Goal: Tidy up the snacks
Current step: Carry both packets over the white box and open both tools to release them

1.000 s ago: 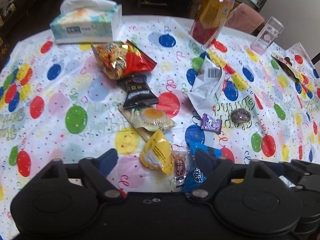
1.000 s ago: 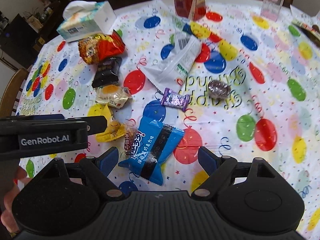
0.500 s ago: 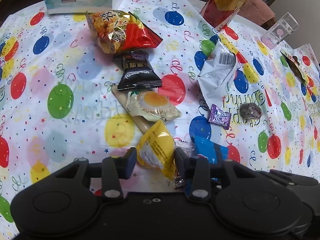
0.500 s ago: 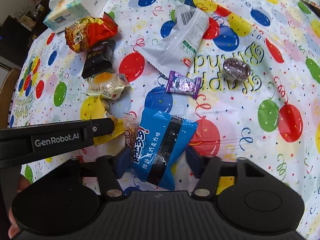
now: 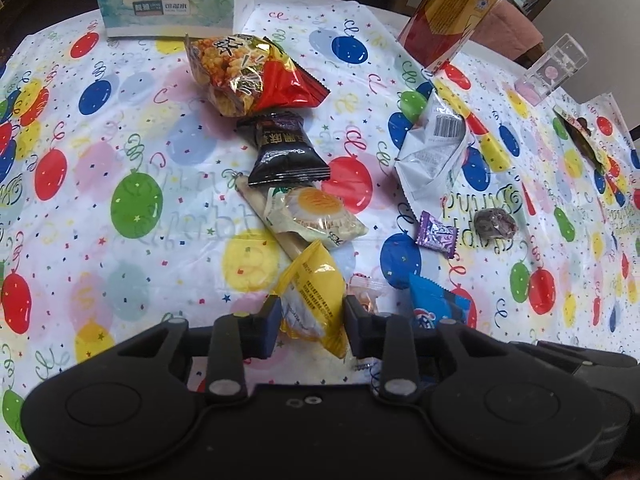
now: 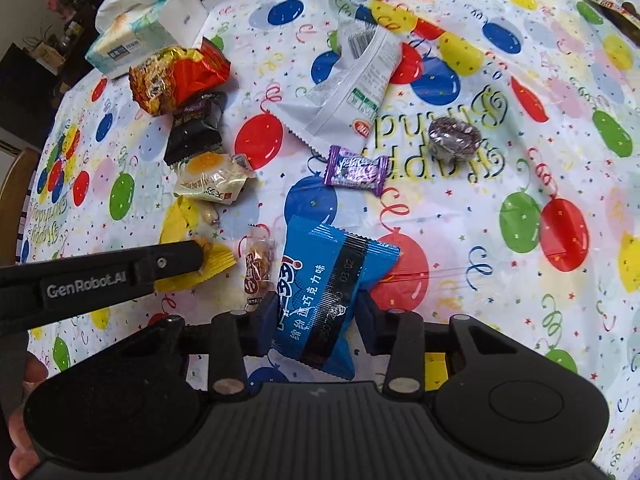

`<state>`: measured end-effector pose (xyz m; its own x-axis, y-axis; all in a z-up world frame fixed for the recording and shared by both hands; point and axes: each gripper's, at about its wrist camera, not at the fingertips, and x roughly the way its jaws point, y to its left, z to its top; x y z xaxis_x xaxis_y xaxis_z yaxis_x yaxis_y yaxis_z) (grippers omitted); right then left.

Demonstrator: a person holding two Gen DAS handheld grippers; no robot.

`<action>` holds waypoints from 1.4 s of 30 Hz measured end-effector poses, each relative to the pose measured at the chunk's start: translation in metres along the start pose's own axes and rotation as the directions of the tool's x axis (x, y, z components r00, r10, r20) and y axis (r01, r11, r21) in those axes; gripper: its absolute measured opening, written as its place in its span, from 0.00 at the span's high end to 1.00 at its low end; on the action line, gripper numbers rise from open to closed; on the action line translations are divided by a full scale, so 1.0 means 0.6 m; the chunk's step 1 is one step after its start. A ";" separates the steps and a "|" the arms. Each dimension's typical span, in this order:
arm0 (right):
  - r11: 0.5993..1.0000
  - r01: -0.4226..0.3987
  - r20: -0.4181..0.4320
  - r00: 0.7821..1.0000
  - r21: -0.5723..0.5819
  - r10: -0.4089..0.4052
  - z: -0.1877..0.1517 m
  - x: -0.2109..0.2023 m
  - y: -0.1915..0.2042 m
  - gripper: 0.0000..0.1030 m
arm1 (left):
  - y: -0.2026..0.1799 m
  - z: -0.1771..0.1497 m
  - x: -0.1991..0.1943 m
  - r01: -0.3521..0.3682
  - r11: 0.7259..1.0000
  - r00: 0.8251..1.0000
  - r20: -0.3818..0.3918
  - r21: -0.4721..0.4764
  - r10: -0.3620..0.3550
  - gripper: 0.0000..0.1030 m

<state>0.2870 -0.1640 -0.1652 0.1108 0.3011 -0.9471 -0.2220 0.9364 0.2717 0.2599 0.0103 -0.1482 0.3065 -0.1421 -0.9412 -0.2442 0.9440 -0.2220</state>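
Note:
My left gripper (image 5: 311, 326) is shut on a yellow snack packet (image 5: 314, 296) lying on the balloon tablecloth (image 5: 120, 152). In the right wrist view that same yellow packet (image 6: 218, 260) sits under the left gripper's finger (image 6: 172, 262). My right gripper (image 6: 316, 326) is shut on a blue chocolate snack packet (image 6: 320, 280), its pads pressing both sides. Between the two packets lies a small clear packet (image 6: 260, 266). Farther off are a red-gold chip bag (image 5: 248, 76), a black packet (image 5: 286, 152), an egg-yolk pastry packet (image 5: 316, 212), a silver-white bag (image 5: 434, 152), a purple candy (image 5: 436, 234) and a dark foil ball (image 5: 495, 222).
A tissue box (image 5: 176, 0) stands at the far left edge and a tall orange-red bottle (image 5: 448, 12) at the back. A clear plastic box (image 5: 552, 68) and a flat wrapper (image 5: 580, 136) are at the far right. A wooden chair (image 6: 16, 192) is beside the table's left.
Both grippers came down and forward and went from wide open to shut, the left on the yellow packet and the right on the blue packet.

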 end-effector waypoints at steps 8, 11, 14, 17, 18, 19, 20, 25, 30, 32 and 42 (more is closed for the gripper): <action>0.999 -0.022 0.060 0.998 -0.027 0.024 -0.016 -0.070 0.001 0.62 | 0.003 -0.020 -0.054 0.022 0.999 0.999 0.026 0.026 -0.022 0.71; 0.998 -0.032 0.086 0.996 -0.048 0.036 -0.028 -0.105 0.005 0.62 | 0.002 -0.031 -0.081 0.030 0.999 0.999 0.038 0.045 -0.032 0.71; 0.997 -0.040 0.107 0.993 -0.065 0.047 -0.042 -0.136 0.010 0.62 | -0.001 -0.044 -0.111 0.041 0.997 0.997 0.056 0.070 -0.045 0.71; 0.995 -0.048 0.123 0.991 -0.086 0.059 -0.059 -0.165 0.018 0.62 | -0.004 -0.060 -0.139 0.055 0.994 0.996 0.070 0.091 -0.062 0.71; 0.994 -0.051 0.127 0.990 -0.094 0.063 -0.066 -0.174 0.021 0.62 | -0.004 -0.065 -0.148 0.059 0.994 0.995 0.074 0.097 -0.066 0.71; 0.993 -0.053 0.131 0.989 -0.102 0.066 -0.073 -0.183 0.024 0.62 | -0.004 -0.071 -0.156 0.062 0.993 0.995 0.077 0.103 -0.070 0.71; 0.992 -0.055 0.134 0.989 -0.112 0.070 -0.079 -0.191 0.027 0.62 | -0.004 -0.077 -0.164 0.064 0.992 0.994 0.080 0.109 -0.073 0.71; 0.988 -0.067 0.145 0.986 -0.141 0.088 -0.112 -0.224 0.037 0.62 | -0.002 -0.109 -0.199 0.073 0.987 0.992 0.092 0.144 -0.087 0.71; 0.984 -0.075 0.153 0.983 -0.159 0.100 -0.144 -0.247 0.046 0.62 | 0.003 -0.138 -0.225 0.082 0.982 0.990 0.096 0.171 -0.099 0.71; 0.984 -0.075 0.155 0.983 -0.164 0.100 -0.154 -0.254 0.050 0.62 | 0.006 -0.149 -0.233 0.086 0.980 0.990 0.095 0.178 -0.104 0.71; 0.978 -0.070 0.134 0.986 -0.198 0.097 -0.205 -0.256 0.079 0.62 | 0.020 -0.199 -0.250 0.103 0.973 0.990 0.075 0.208 -0.121 0.71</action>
<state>0.1402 -0.1882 -0.0282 0.2178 0.4124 -0.8846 -0.4162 0.8591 0.2980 0.1013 0.0075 -0.0399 0.4022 -0.2327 -0.8855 -0.0145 0.9654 -0.2603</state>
